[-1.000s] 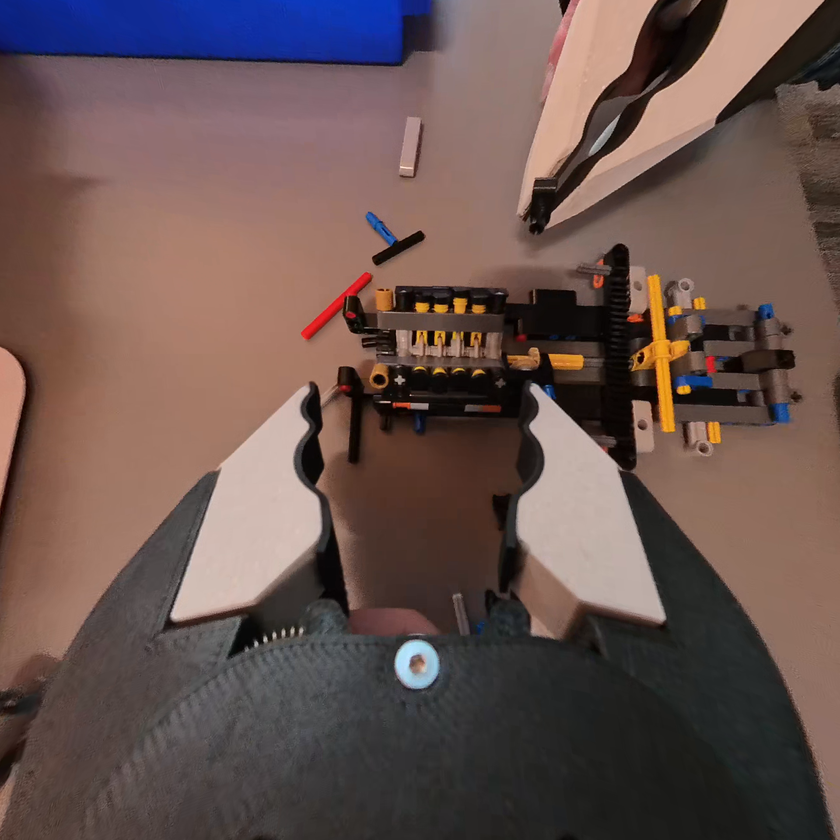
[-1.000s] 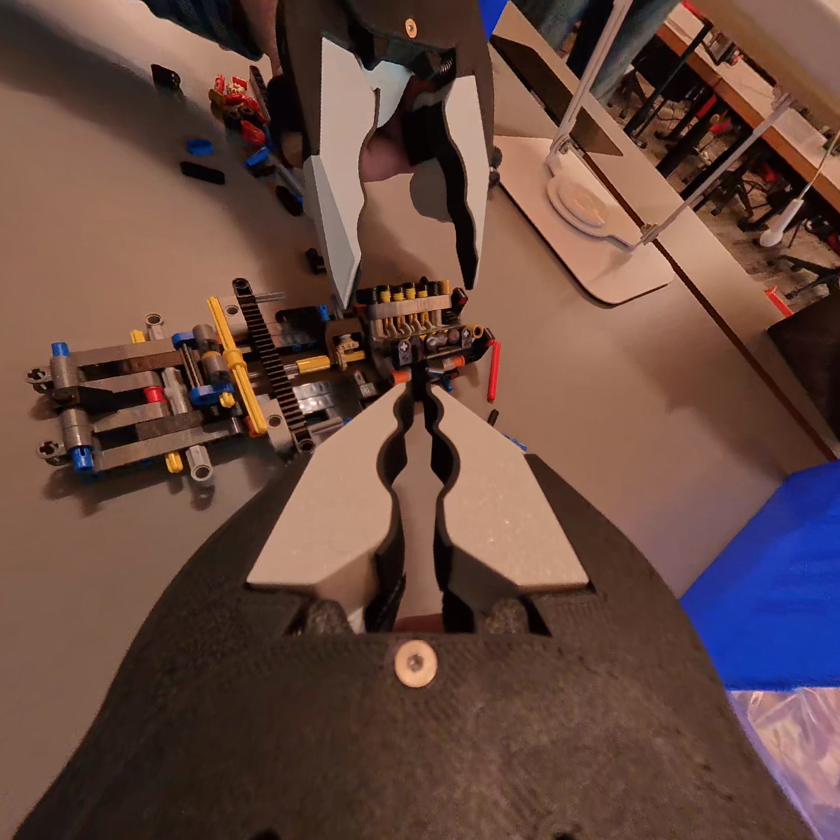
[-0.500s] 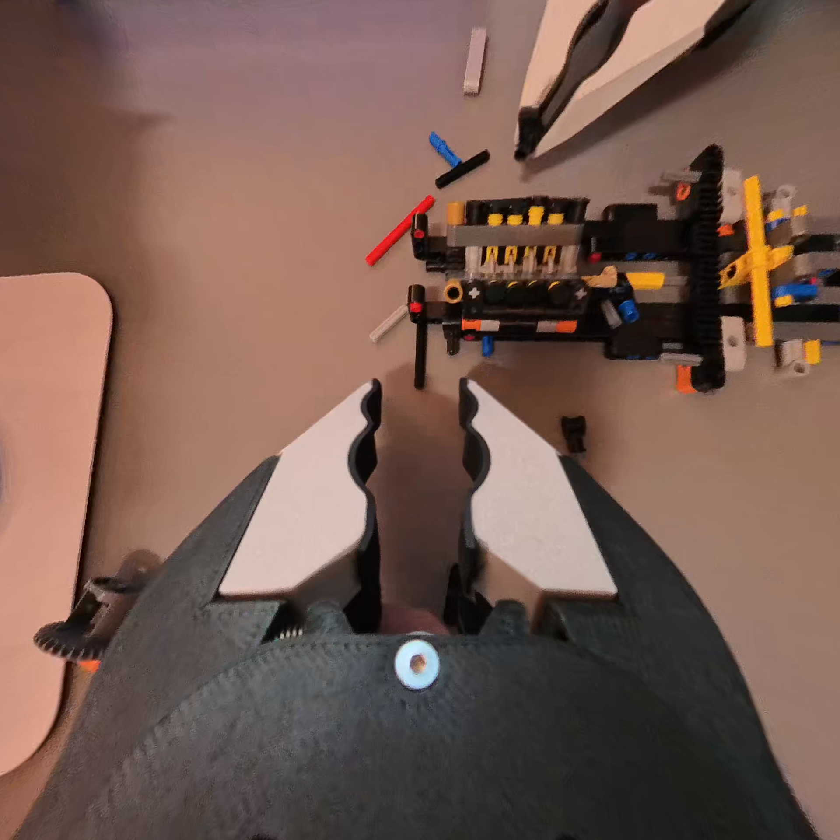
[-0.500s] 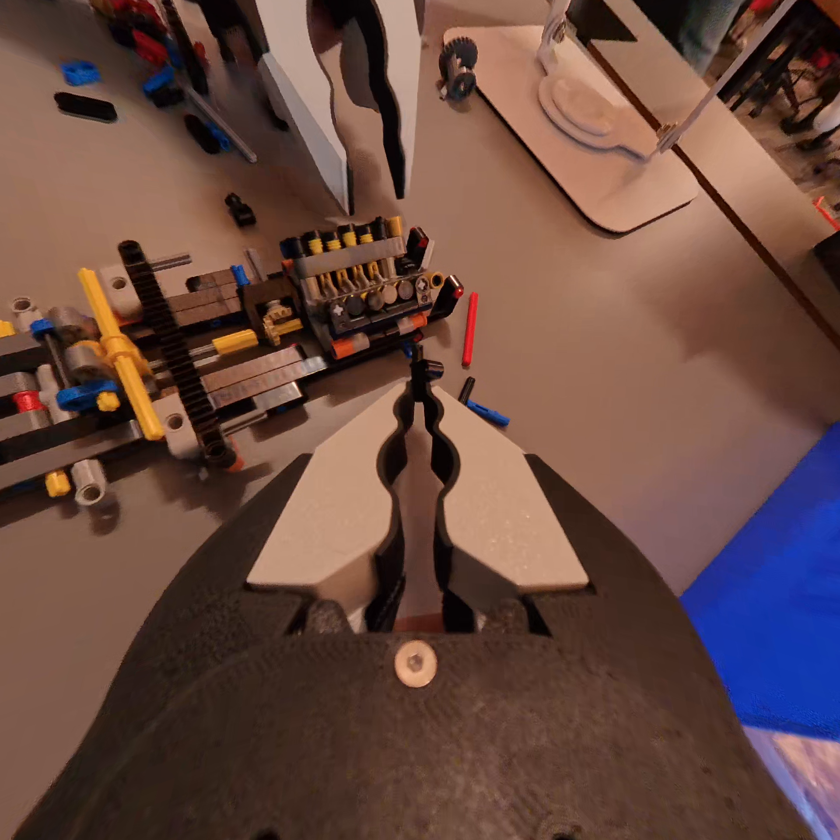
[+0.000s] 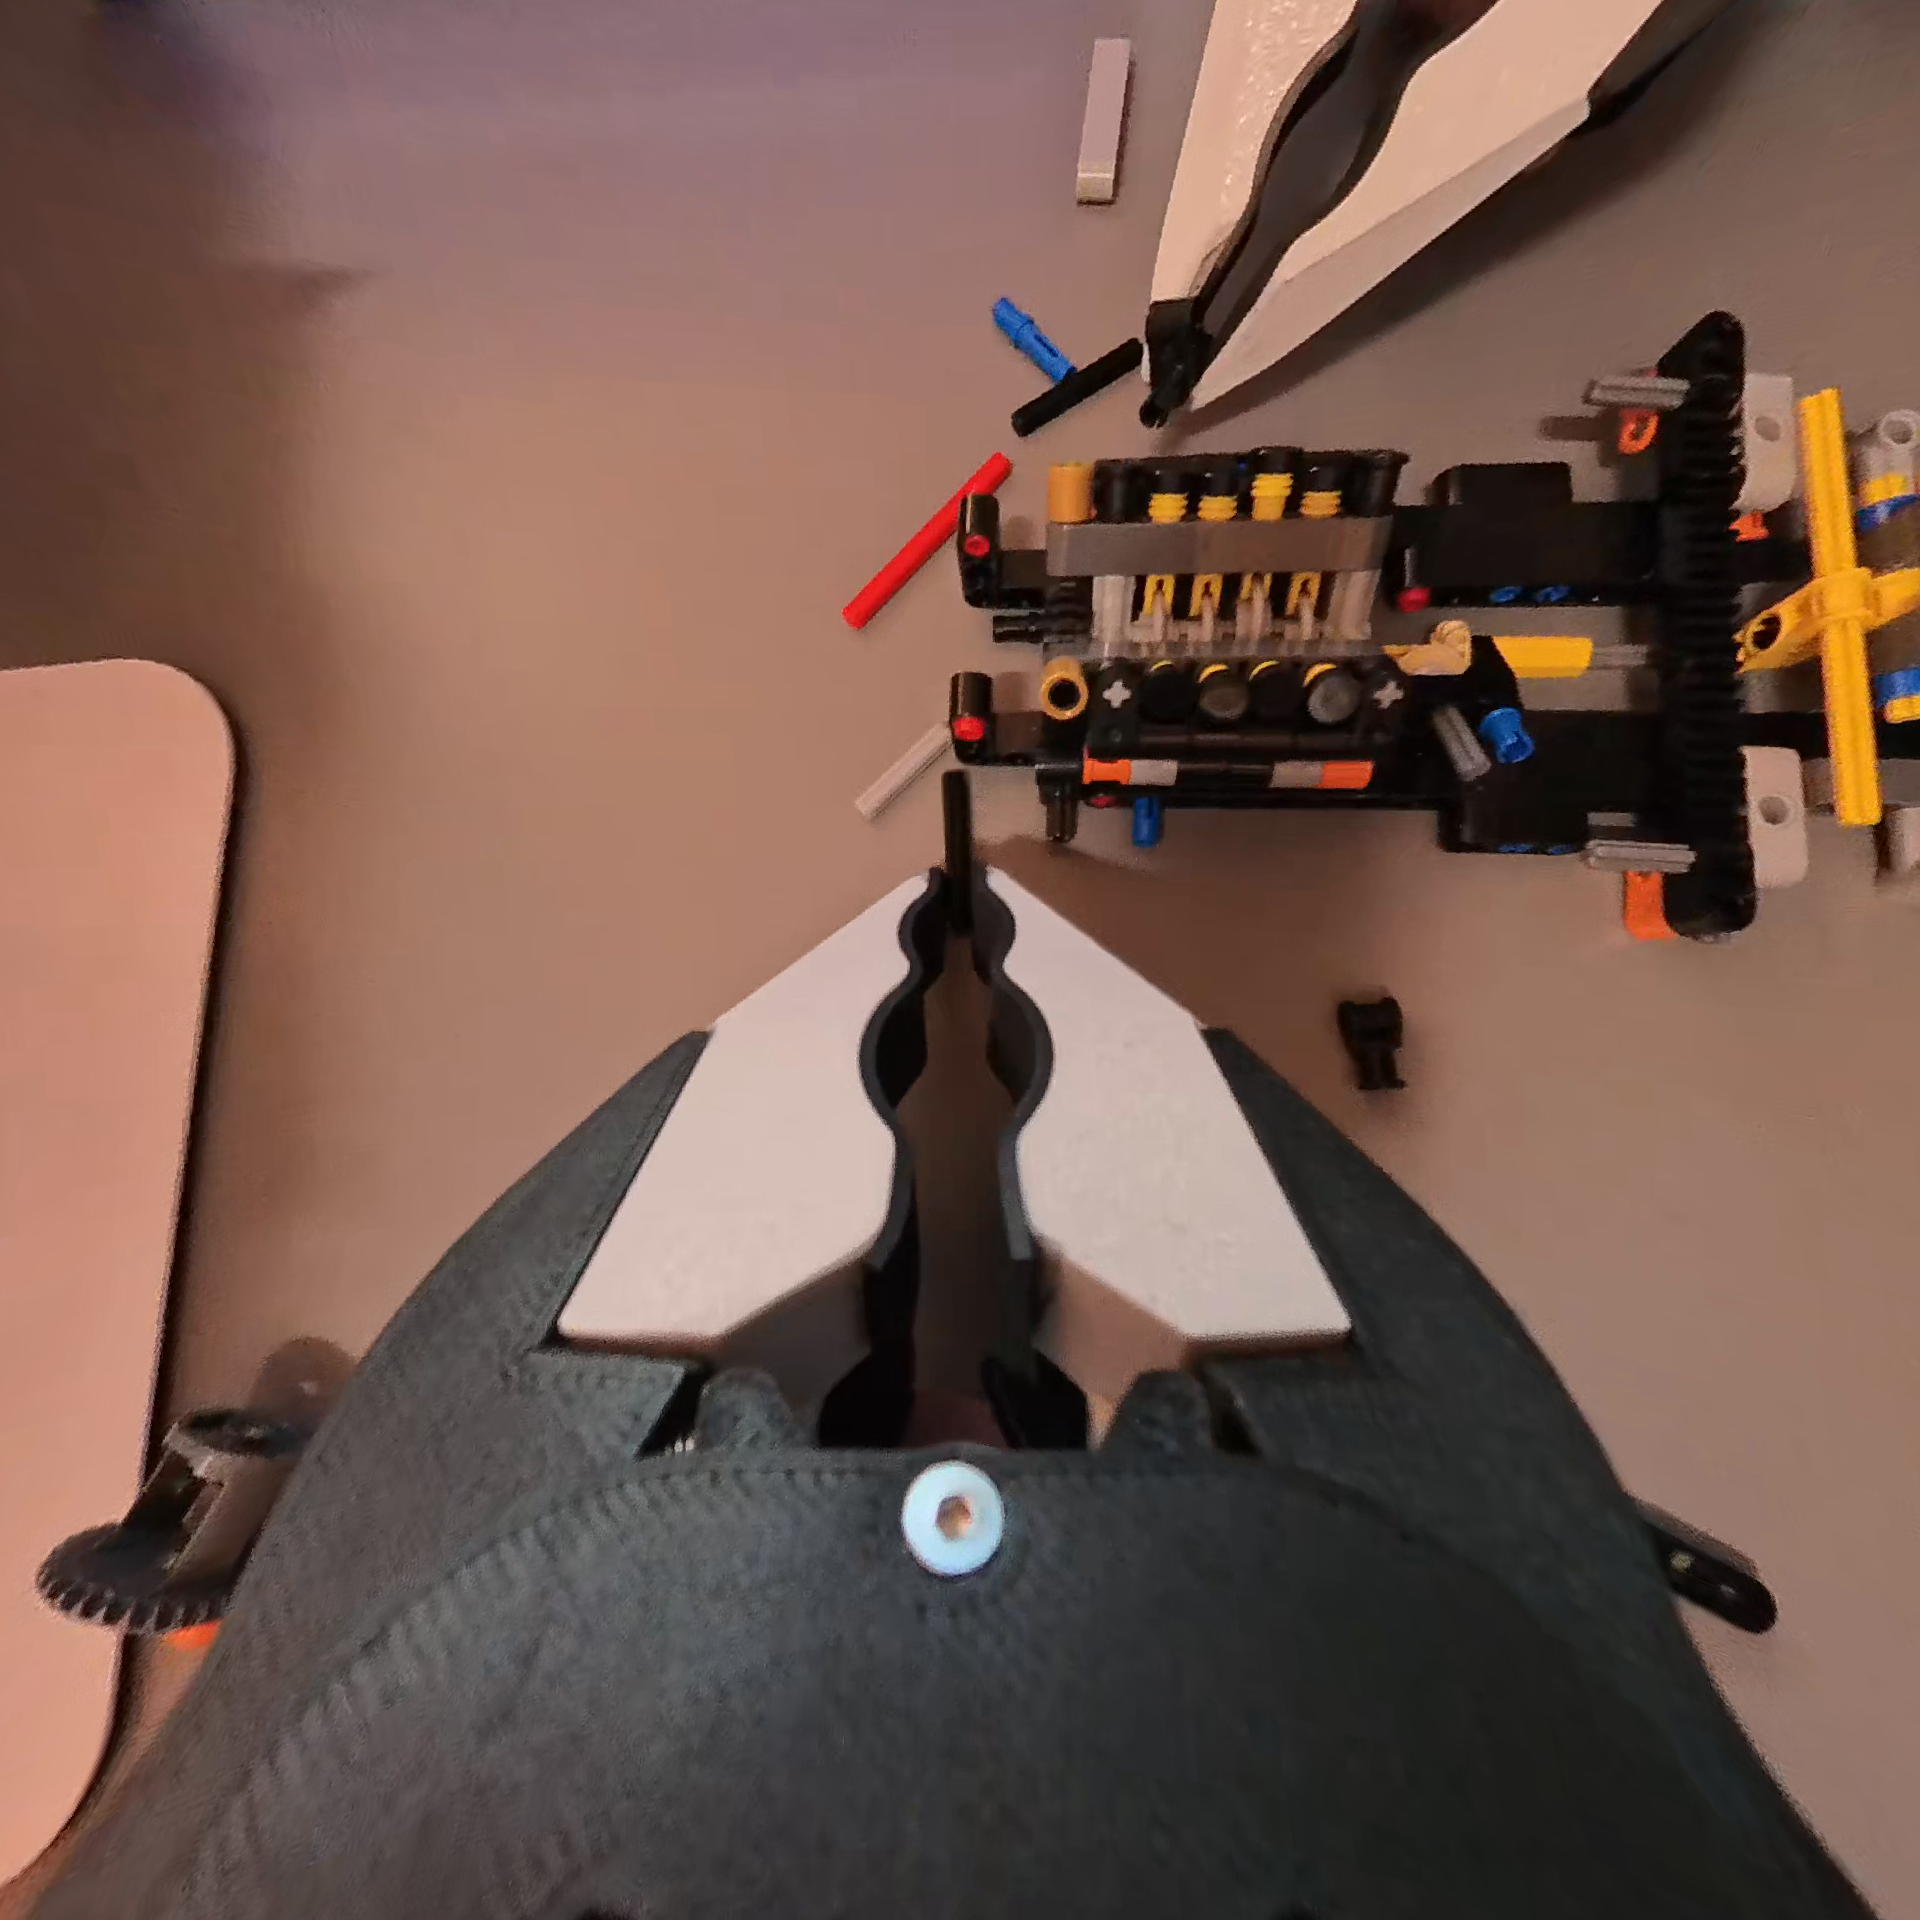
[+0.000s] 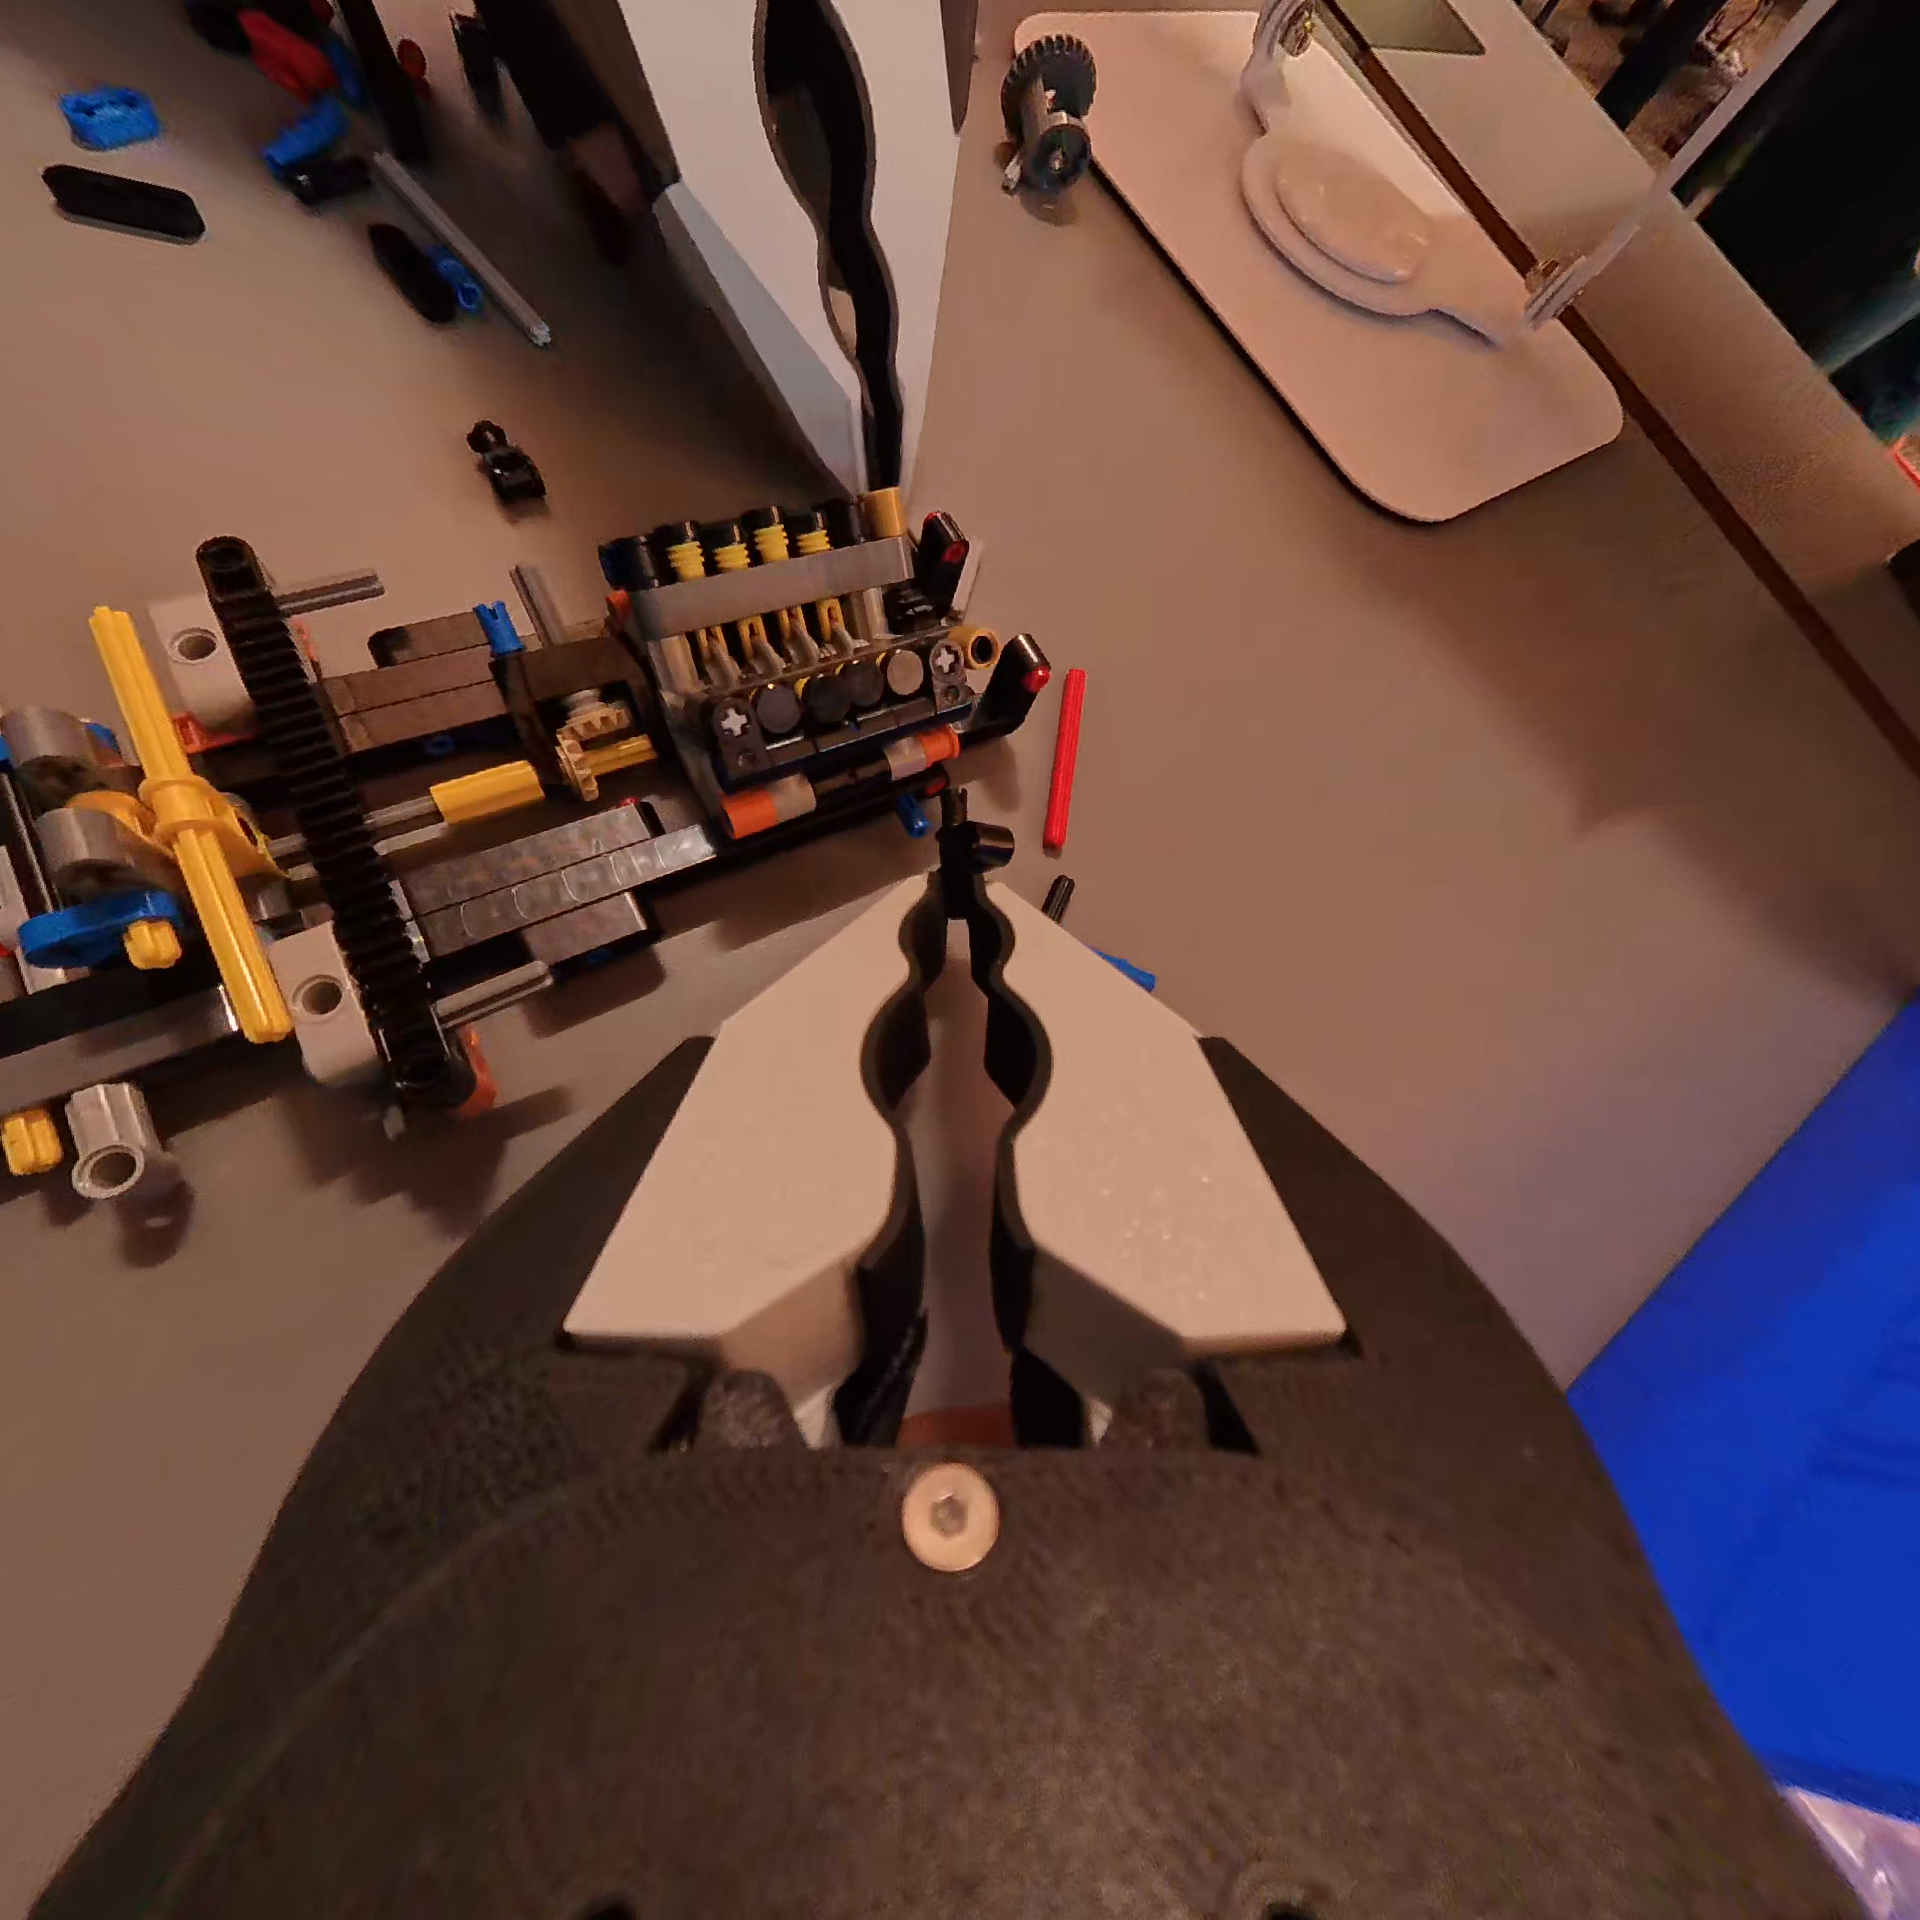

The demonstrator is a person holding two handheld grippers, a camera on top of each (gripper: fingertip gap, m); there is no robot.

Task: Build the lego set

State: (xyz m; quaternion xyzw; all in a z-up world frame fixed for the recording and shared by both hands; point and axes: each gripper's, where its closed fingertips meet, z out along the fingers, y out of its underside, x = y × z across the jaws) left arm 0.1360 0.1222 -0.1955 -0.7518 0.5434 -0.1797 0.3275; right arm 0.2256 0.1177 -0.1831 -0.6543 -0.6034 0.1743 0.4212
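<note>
- Left wrist view, far left of frame: pale rounded board (image 5: pixel 104 1039) on the brown table (image 5: pixel 520 468); a black toothed gear (image 5: pixel 125 1569) lies at its lower edge, untouched.
- Centre of frame: my left gripper (image 5: pixel 958 883) has its jaws together, clamped on a thin black rod-like axle (image 5: pixel 954 831). The axle's long axis runs straight ahead along my fingers, its free end pointing up the frame.
- Just above that end: a short light grey pin (image 5: pixel 902 771) and a long red axle (image 5: pixel 925 540) lie loose on the table.
- Right half of frame: the partly built black-and-yellow lego chassis with its engine block (image 5: pixel 1226 623) lies long-axis left to right. Its near corner is up and right of the axle tip, close but apart.
- Judgement: the left gripper is the nearer one to that corner; the axle must swing right to meet a hole there.
- Upper right of frame: my right gripper (image 5: pixel 1169 384), jaws together on a small black connector (image 6: pixel 971 842), which hangs just beside the chassis' opposite edge.
- Right wrist view, right edge: a blue sheet (image 6: pixel 1787 1351).
</note>
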